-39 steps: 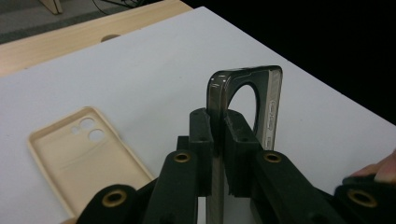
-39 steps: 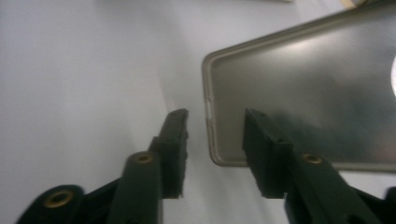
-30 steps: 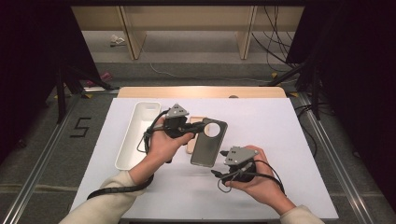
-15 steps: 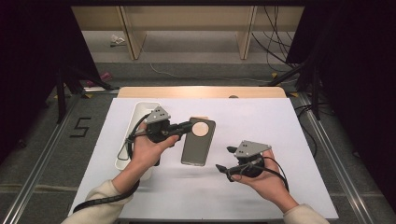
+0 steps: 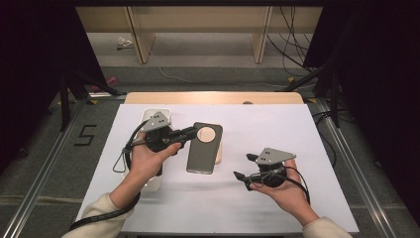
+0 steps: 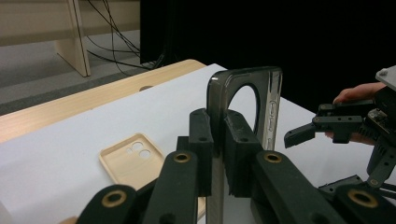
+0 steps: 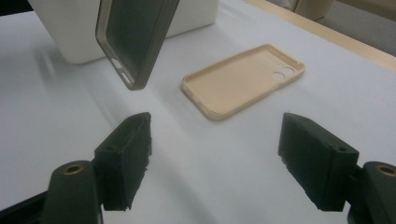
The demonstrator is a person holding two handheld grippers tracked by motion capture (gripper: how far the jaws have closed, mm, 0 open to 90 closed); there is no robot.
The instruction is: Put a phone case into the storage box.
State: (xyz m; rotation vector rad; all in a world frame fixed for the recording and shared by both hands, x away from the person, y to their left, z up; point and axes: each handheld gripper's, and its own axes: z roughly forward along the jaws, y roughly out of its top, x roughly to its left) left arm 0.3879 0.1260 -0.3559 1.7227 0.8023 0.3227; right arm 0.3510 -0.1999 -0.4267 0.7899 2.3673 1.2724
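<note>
Left gripper [image 5: 190, 132] pinches dark phone case [image 5: 204, 148] by its camera end, lifted off bench [image 5: 307, 129], centre-left. Beige case [image 7: 243, 79] lies flat just beyond. Right gripper [image 5: 243, 166], jaws spread, nothing between, near right, apart.

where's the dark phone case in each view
High view: the dark case is at the centre, clamped at its top end by the left gripper.
Left gripper view: it stands upright in the middle, pinched between the jaws.
Right gripper view: upper left, hanging above the table.
Shared landmark: the beige case lying flat on the white table beside it.
</note>
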